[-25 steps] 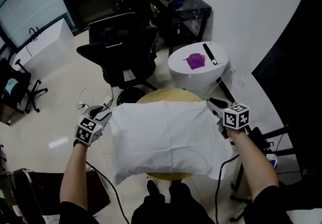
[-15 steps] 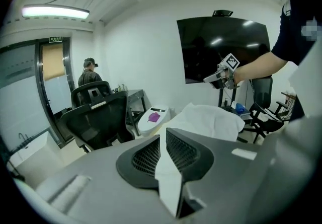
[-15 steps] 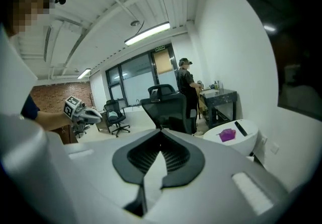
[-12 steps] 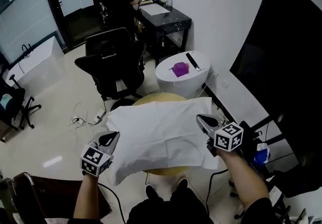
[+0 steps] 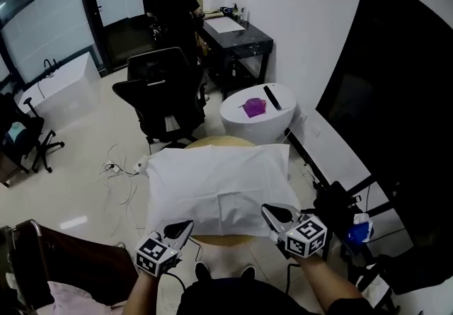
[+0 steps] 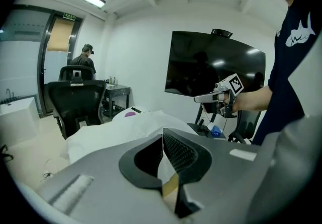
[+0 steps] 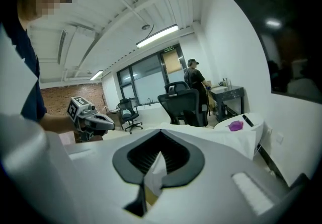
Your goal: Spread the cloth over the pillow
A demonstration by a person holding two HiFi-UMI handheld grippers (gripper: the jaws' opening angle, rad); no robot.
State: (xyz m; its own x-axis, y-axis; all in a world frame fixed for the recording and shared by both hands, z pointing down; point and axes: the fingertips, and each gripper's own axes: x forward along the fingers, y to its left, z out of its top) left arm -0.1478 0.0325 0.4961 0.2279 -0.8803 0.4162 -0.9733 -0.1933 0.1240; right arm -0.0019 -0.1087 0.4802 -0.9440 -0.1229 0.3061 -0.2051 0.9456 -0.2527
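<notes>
While both hands are drawing back from the far corners toward the person, the left hand-held gripper (image 5: 185,224) and the right hand-held gripper (image 5: 267,211) are clamping the near edge of the white cloth (image 5: 219,182), the left jaws having just been closing on a fold of it. The cloth is lying ahead of both, spread across the round counter (image 5: 221,141), with the pillow hidden beneath, so the far side is probably settled and the near edge is getting tugged smooth. Both forearms are reaching forward, well apart, tools pointing slightly downward, marker cubes facing up.
</notes>
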